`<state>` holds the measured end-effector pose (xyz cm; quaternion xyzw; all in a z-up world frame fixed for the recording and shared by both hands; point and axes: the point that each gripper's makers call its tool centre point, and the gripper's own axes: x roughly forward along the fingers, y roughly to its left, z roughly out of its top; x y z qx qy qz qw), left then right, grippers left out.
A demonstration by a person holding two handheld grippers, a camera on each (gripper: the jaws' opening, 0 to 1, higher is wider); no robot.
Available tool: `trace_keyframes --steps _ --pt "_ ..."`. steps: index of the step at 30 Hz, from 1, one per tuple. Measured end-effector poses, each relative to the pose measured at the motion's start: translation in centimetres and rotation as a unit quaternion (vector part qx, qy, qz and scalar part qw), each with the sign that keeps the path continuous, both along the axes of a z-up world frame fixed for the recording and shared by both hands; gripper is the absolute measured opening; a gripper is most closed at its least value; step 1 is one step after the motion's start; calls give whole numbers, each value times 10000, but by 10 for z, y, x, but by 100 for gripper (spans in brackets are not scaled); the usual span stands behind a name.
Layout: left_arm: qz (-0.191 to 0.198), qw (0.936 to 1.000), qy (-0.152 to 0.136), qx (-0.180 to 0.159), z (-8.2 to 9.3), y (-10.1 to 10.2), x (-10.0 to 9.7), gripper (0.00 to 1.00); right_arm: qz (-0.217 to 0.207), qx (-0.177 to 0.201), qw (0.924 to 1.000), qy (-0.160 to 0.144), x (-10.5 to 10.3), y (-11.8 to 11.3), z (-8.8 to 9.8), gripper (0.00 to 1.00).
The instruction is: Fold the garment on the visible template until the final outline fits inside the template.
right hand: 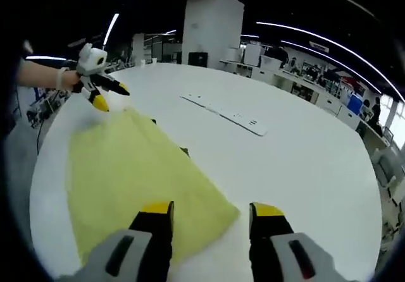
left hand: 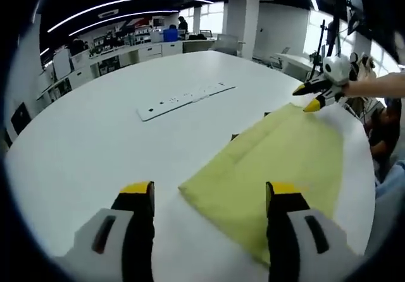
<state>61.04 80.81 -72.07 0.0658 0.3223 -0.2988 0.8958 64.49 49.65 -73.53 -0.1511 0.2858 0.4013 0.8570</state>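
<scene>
- Left claw (left hand: 210, 196): jaws spread wide and holding nothing, low over the near edge of the yellow garment (left hand: 272, 168); one jaw is over bare counter (left hand: 95, 143), the other over the cloth.
- Right claw (right hand: 211, 216): jaws wide apart, empty, one above the garment's corner.
- The garment lies flat on the white round counter, dark template bits peeking from under its edge.
- A white power strip (left hand: 183, 100) lies well apart on the counter.
- Around it is an open office with ceiling strip lights; no writing is legible.

Left gripper view: garment (left hand: 272, 168) on table (left hand: 95, 149), centre toward 4 o'clock. Power strip (left hand: 185, 100) beyond it at 11 o'clock, well apart. Right gripper (left hand: 315, 97) at garment's far corner, 2 o'clock. Left gripper (left hand: 212, 196) at near edge.
</scene>
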Motion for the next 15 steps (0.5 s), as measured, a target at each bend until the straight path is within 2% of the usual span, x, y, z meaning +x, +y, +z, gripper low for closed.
trace_keyframes --steps 3,6,9,11,15 --pt "-103 9998 49 -163 3 -4 -3 81 -29 285 9995 120 -3 2 6 61" --pt "-216 9987 160 -423 7 -10 -9 87 14 452 9988 192 -8 6 9 77" --pt "-246 9976 142 -632 13 -14 -12 94 68 481 9986 192 -12 9 9 95" --pt "-272 9970 130 -711 16 -16 -13 99 87 520 9984 204 -15 10 10 97" --pt "-352 9963 69 -778 22 -19 -19 99 97 601 9978 265 -20 13 13 100"
